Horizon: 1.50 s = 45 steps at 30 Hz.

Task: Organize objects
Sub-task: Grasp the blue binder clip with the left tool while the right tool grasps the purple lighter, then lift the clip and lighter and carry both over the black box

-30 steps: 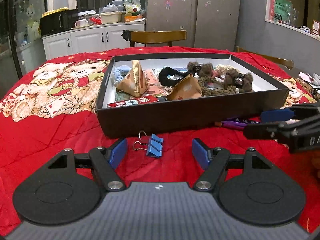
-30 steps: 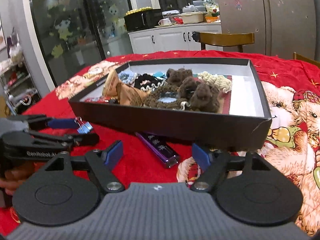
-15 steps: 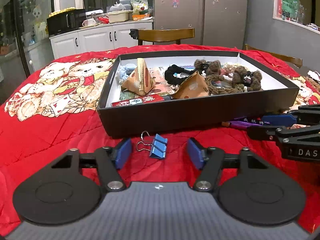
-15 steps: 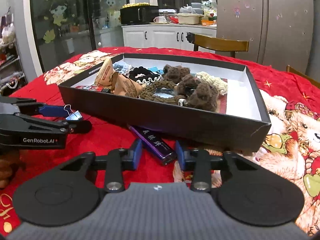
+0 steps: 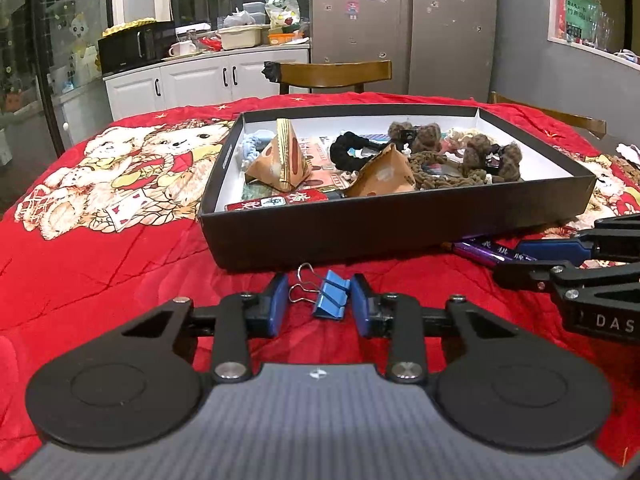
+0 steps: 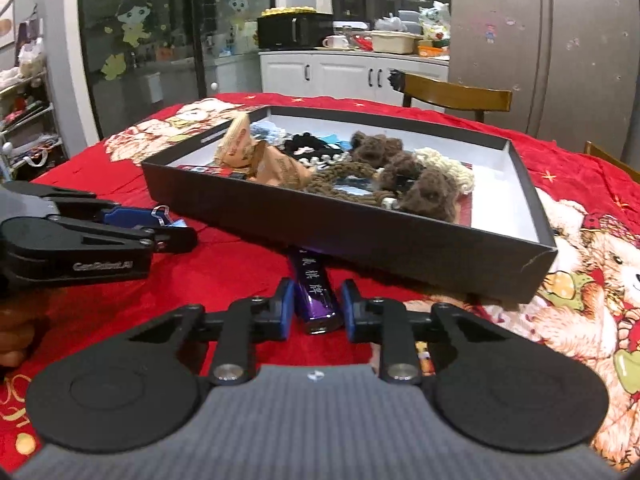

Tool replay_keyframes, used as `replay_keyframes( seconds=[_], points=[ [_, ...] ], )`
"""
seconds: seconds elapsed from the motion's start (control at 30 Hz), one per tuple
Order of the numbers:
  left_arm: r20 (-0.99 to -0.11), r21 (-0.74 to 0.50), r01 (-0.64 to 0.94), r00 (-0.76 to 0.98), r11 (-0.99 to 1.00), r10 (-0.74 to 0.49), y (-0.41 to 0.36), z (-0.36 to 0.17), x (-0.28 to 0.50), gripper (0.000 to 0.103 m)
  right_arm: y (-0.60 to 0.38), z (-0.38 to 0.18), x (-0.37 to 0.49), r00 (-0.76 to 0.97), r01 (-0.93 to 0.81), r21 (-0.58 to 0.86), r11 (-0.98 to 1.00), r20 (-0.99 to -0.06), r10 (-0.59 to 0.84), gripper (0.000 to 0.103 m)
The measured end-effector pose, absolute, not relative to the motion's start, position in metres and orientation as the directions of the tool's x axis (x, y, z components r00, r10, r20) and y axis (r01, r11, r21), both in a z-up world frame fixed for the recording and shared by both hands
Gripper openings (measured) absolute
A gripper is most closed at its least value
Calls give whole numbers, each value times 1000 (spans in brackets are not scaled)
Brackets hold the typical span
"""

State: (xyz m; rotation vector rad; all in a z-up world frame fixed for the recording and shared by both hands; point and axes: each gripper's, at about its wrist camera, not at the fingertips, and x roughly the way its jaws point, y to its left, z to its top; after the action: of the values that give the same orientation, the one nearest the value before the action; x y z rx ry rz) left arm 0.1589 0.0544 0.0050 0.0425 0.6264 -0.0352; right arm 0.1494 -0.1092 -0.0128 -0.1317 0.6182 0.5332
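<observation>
Already most of the sorting looks done: the black box (image 5: 400, 220) on the red bear-print blanket (image 5: 100, 248) holds two triangular paper packets (image 5: 280, 160), a red flat pack along its near wall (image 5: 276, 201), a black scrunchie (image 5: 352, 148), several brown fuzzy hair ties (image 5: 492, 156), a cream one and a pale blue one (image 5: 254, 142) in its far left corner. Its right end is bare white floor.

Two things lie outside, both on the blanket just in front of the box's near wall. The blue binder clip (image 5: 330, 294) sits between the fingers of the left gripper (image 5: 319, 302), whose jaws are closing; the right pad looks to be at the clip's body, while a gap shows on the side of the wire handles, so it is not yet clamped. The purple rectangular pack (image 6: 314, 300) with white characters lies with its far end against the box's near wall, and its near end is between the fingers of the right gripper (image 6: 316, 306). Those jaws are closing too, and slim gaps show on both sides.

By my judgement, what is left is to finish both grips, lift each item over the near wall and set it inside, most easily in the bare right end.
</observation>
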Motion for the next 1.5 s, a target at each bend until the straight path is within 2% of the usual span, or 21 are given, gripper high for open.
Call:
replay_keyframes(
  seconds=[0.13, 0.73, 1.5],
  points=[
    [-586, 32, 45, 810, 998, -18, 54, 5, 158, 40, -105, -13, 145, 681, -529, 33, 848, -580, 448, 23],
    [-583, 52, 26, 812, 998, 9, 54, 5, 156, 40, -99, -12, 131, 694, -516, 28, 856, -572, 437, 23],
    [-549, 118, -16, 832, 993, 78, 43, 9, 140, 40, -99, 15, 113, 711, -531, 74, 844, -504, 491, 23]
  ],
)
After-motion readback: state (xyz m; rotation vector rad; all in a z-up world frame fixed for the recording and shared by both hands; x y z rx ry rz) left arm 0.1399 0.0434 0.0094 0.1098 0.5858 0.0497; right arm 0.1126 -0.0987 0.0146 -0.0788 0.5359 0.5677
